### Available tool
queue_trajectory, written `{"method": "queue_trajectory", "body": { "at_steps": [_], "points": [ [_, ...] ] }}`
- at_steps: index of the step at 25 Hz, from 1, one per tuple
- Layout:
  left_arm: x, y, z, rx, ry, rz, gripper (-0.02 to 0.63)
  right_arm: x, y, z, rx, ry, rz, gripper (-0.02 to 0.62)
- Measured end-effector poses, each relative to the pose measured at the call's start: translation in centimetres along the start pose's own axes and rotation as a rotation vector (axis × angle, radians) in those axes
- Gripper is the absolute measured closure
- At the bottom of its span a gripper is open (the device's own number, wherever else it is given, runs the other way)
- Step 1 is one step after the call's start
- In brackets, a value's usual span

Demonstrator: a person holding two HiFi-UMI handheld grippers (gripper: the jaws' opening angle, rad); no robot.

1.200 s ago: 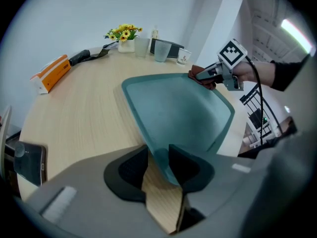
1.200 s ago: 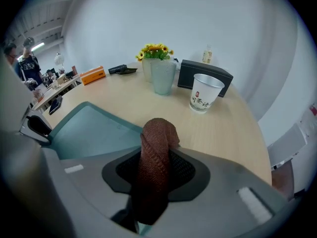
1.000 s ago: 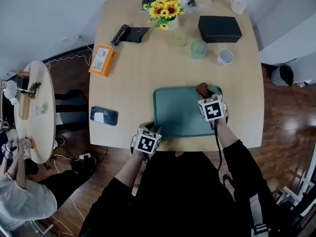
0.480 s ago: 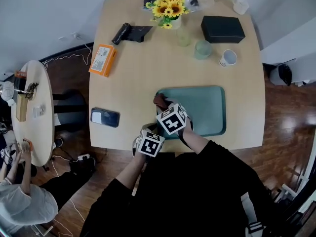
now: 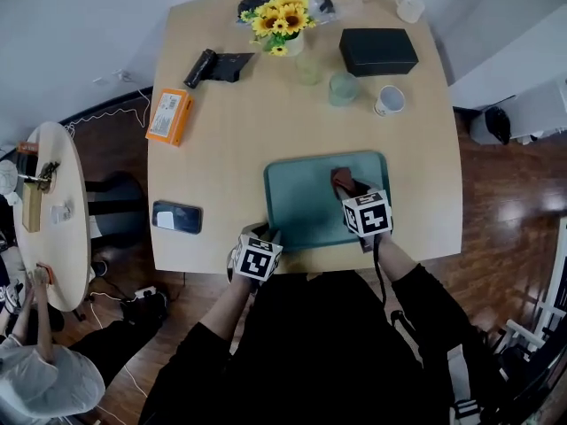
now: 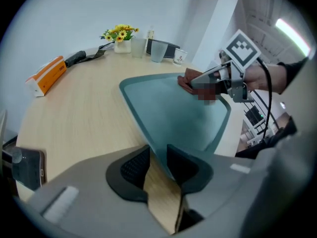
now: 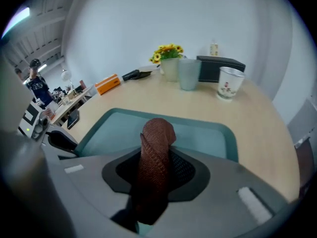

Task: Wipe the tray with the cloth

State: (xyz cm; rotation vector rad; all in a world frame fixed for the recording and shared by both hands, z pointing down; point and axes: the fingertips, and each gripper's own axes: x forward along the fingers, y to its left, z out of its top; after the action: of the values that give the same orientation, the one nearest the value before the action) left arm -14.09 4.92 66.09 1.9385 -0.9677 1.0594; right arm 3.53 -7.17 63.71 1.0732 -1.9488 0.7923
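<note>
A teal tray (image 5: 301, 197) lies at the table's near edge. My right gripper (image 5: 348, 191) is over the tray's right half, shut on a brown cloth (image 5: 340, 179) that rests on the tray floor. In the right gripper view the cloth (image 7: 157, 133) stands bunched between the jaws of this gripper (image 7: 156, 157). My left gripper (image 5: 266, 235) is at the tray's near left corner. Its jaws are closing with the tray rim (image 6: 157, 155) between them. The rim lies against the right pad, and a strip of table shows beside the left pad.
On the table are an orange box (image 5: 169, 115), a phone (image 5: 176, 217), sunflowers in a vase (image 5: 277, 18), a black box (image 5: 378, 51), a mug (image 5: 387, 101) and a green cup (image 5: 343, 88). A small round table (image 5: 53, 237) stands to the left.
My right gripper carried the cloth from the tray's far right corner to its left side, then back to the right half. My left gripper stayed at the near left corner.
</note>
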Motion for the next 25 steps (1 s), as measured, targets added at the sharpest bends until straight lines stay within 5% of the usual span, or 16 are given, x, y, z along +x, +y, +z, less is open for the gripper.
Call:
{"method": "queue_trajectory", "body": {
  "at_steps": [7,14,18,25],
  "points": [
    [-0.2,0.0,-0.2,-0.033,0.014,0.025,0.514,-3.0,-8.3,-2.4,0.097,-0.016,-0.116,0.474],
    [-0.2,0.1,-0.2,-0.049,0.019,0.050,0.512,-4.1,-9.0,-2.9,0.151,-0.051,-0.029,0.476],
    [-0.3,0.2,-0.1,-0.067,0.004,0.052,0.514,-8.0,-9.2,-2.4,0.147,-0.153,0.024,0.477],
    [-0.3,0.3,-0.1,-0.091,-0.012,0.065,0.514,-10.2,-17.0,-7.0,0.190,-0.115,-0.131,0.477]
  ]
}}
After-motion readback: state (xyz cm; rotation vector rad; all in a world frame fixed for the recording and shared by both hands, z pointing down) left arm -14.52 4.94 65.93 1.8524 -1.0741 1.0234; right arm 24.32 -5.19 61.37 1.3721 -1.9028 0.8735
